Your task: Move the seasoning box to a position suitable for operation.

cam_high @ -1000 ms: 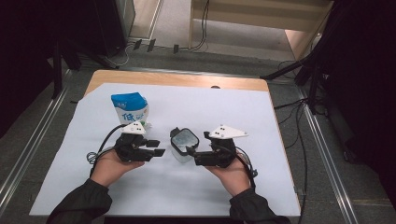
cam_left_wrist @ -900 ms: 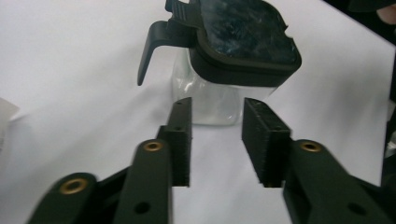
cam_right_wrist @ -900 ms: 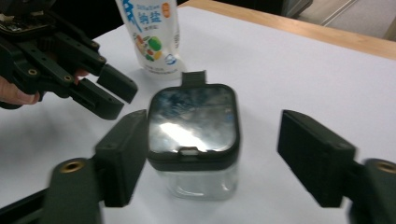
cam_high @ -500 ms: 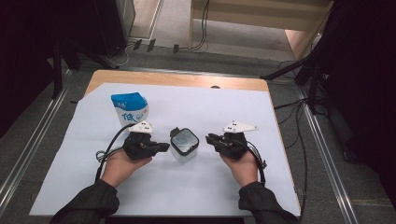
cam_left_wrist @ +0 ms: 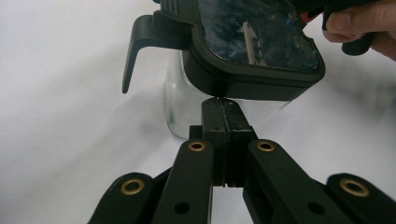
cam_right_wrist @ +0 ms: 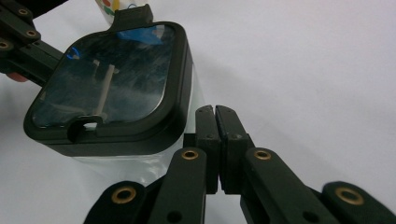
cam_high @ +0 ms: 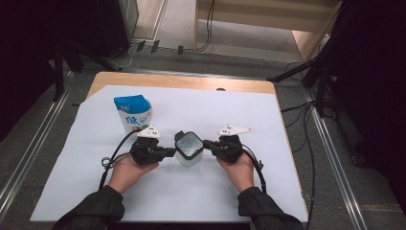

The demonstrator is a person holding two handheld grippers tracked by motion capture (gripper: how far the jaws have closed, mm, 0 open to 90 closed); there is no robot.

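A clear container with a black-rimmed lid (cam_high: 189, 146) stands mid-table on the white sheet (cam_high: 297, 158). My left gripper (cam_high: 170, 152) is at its left side and is shut. In the left gripper view the joined tips (cam_left_wrist: 224, 106) touch the lid's lower edge (cam_left_wrist: 252, 79), with nothing between them. My right gripper (cam_high: 207, 143) is at the container's right side. Its jaws have just finished closing and hold nothing. In the right gripper view the tips (cam_right_wrist: 215, 113) lie against the side of the lid (cam_right_wrist: 180, 93).
A blue and white bag (cam_high: 133, 112) stands behind the left gripper. The lid's black latch tab (cam_left_wrist: 135, 51) sticks out on the far side. The wooden table edge (cam_high: 182, 81) runs along the back. Metal rails (cam_high: 28, 153) flank the table.
Both pairs of jaws have closed. The right gripper backed off to the right of the container, then came back against the lid's side. The left gripper stayed about where it was.
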